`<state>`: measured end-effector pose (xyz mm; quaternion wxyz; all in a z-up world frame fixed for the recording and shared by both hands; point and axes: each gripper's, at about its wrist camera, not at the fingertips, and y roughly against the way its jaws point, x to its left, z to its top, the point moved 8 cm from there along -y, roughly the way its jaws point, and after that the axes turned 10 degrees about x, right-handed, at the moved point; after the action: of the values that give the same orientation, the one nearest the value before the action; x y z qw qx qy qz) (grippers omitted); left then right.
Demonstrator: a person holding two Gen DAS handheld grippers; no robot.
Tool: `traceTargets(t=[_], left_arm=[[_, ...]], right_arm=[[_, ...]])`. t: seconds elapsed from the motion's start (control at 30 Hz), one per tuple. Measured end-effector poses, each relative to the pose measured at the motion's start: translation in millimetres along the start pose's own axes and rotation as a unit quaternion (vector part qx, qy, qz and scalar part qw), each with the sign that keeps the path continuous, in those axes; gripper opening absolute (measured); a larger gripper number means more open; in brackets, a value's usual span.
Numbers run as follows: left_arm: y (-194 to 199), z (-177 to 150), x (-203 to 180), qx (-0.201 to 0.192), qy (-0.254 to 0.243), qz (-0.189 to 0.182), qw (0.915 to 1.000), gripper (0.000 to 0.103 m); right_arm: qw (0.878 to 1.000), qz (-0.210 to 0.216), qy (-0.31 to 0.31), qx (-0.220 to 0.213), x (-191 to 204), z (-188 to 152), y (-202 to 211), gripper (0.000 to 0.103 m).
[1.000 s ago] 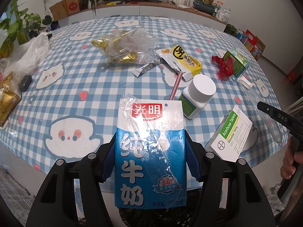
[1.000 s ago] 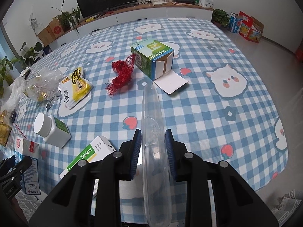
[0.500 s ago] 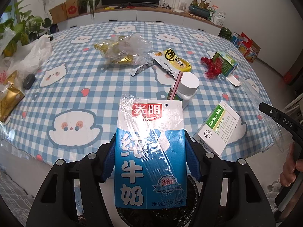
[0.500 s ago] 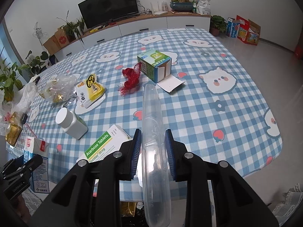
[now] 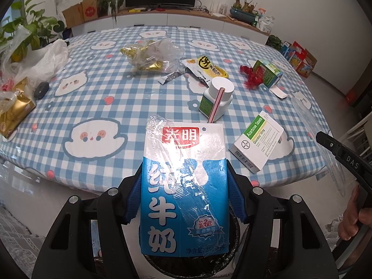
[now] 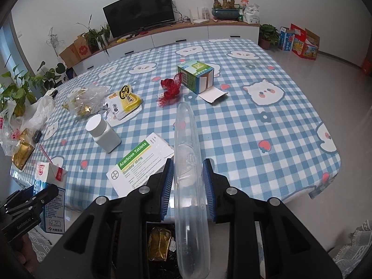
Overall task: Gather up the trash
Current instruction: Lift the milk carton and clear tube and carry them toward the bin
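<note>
Both tools loaded, drawn back past the tabletop edge since a second ago.

Left tool (image 5: 183,186) clamped on blue-and-white milk carton (image 5: 183,186), pink straw (image 5: 215,105) up; right tool (image 6: 188,181) pinched narrow on clear plastic tube (image 6: 189,174). More tabletop (image 6: 267,127) visible than before, rim nearer the pads; black-lined bin (image 5: 233,244) below the carton, gold wrapper (image 6: 159,243) inside under the tube. Blue-checked cloth with cat faces; TV (image 6: 139,11), white cabinet, potted plants behind. Left lying: white pill bottle (image 6: 103,133), box reading "Acarbose Tablets, Glucobay 50 mg" (image 6: 139,162), yellow snack packet (image 6: 125,100), red net (image 6: 169,88), green carton (image 6: 196,76). Carton shows Chinese characters, "3.2".
</note>
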<state>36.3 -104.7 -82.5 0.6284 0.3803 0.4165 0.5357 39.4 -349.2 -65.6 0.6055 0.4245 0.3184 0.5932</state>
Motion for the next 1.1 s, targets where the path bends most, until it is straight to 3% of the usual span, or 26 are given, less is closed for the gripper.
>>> traceTargets(t=[1.1], left_arm=[[-1.7,-104.1,-6.4,0.028,0.001,0.008,0.9996,0.061]], right_arm=[[1.0,-0.008,0.012,0.01,-5.5,-115.1,21.0,0.025]])
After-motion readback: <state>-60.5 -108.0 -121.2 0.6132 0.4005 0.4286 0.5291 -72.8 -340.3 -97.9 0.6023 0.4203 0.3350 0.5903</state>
